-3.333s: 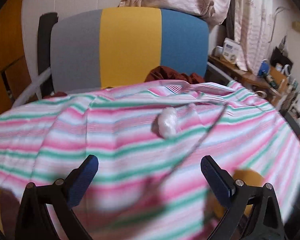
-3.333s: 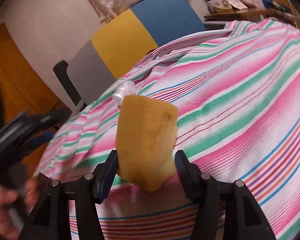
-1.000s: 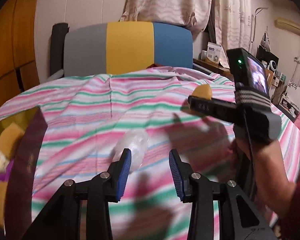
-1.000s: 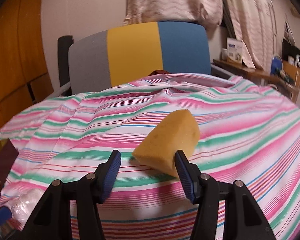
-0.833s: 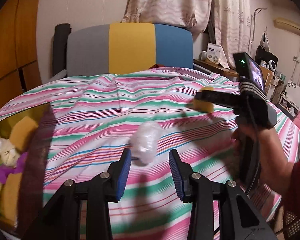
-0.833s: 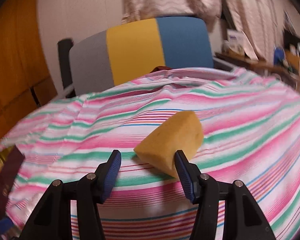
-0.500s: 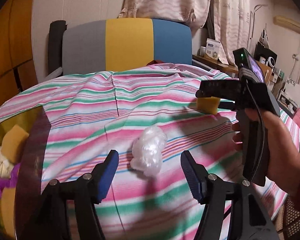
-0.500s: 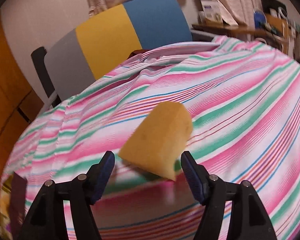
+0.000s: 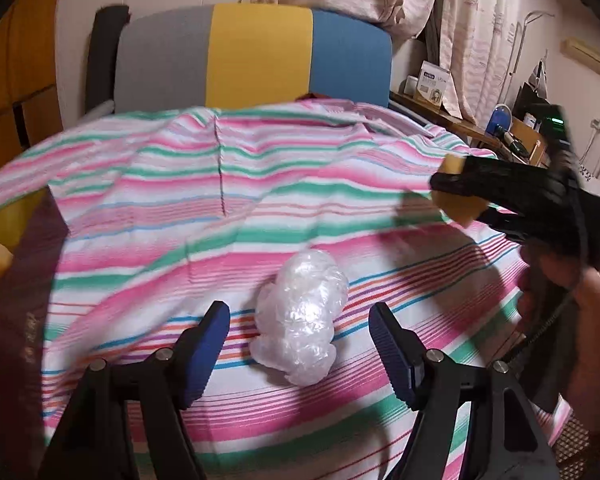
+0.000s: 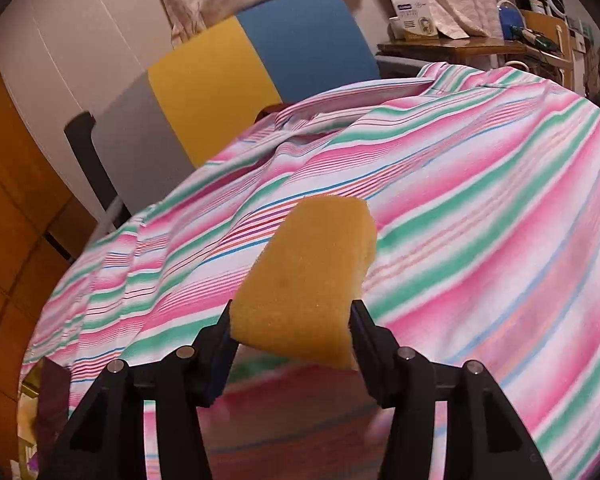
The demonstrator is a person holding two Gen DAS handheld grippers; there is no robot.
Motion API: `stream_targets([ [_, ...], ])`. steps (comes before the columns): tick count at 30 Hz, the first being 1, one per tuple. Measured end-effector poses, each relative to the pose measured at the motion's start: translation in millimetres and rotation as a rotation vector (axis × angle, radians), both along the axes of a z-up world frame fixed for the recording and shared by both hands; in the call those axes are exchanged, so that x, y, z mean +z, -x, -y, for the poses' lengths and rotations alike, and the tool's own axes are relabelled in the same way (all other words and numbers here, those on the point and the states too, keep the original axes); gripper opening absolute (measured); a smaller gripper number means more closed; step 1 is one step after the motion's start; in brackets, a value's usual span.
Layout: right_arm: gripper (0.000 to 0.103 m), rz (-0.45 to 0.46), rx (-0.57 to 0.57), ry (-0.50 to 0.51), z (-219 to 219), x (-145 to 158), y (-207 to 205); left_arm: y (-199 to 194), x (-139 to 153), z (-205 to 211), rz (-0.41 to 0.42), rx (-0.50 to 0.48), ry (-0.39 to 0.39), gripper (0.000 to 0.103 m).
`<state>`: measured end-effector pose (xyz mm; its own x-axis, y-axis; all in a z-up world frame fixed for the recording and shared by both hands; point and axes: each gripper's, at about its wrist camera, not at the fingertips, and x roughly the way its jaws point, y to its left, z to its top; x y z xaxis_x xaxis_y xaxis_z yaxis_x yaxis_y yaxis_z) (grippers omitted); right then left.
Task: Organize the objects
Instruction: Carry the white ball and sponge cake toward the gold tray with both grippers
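A crumpled wad of clear plastic lies on the striped cloth. It sits between the blue pads of my left gripper, whose jaws are opening and do not touch it. My right gripper is closing, and its pads press both sides of a yellow sponge, which is tilted up above the cloth. In the left wrist view the same sponge shows at the right in the black right gripper, held by a person's hand.
A chair with a grey, yellow and blue back stands behind the covered table. At the left edge is a box with a dark flap holding yellow and purple items. A cluttered wooden shelf runs along the right wall.
My left gripper opened and left the plastic wad lying on the cloth. My right gripper opened briefly, then closed on the sponge again while rolling, and the sponge now tilts upward.
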<state>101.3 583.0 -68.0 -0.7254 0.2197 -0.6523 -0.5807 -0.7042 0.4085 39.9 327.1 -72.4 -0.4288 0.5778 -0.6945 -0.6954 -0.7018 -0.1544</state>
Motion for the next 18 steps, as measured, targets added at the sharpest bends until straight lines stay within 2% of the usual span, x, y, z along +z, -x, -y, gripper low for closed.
stream_targets([
  [3, 0.054, -0.015, 0.002, -0.035, 7.3, 5.4, -13.1, 6.1, -5.0, -3.4, 0.045, -0.004, -0.007, 0.073],
  [6, 0.054, -0.021, 0.017, -0.103, 17.6, 12.3, -26.7, 5.7, -5.8, -7.9, 0.051, -0.034, -0.006, 0.069],
  [8, 0.054, -0.021, 0.027, -0.142, 22.9, 15.6, -31.4, 4.5, -5.9, -9.2, 0.05, -0.049, -0.003, 0.056],
  [9, 0.054, -0.025, 0.036, -0.16, 26.2, 17.8, -33.7, 5.1, -6.8, -9.8, 0.054, -0.05, 0.008, 0.039],
  [14, 0.054, 0.0, 0.094, -0.299, 49.8, 28.9, -37.2, 9.0, -6.6, -2.6, 0.095, -0.069, -0.013, 0.036],
  [18, 0.054, -0.01, 0.128, -0.302, 63.7, 32.3, -37.5, 6.1, 1.7, 14.6, 0.132, -0.036, -0.064, 0.036],
])
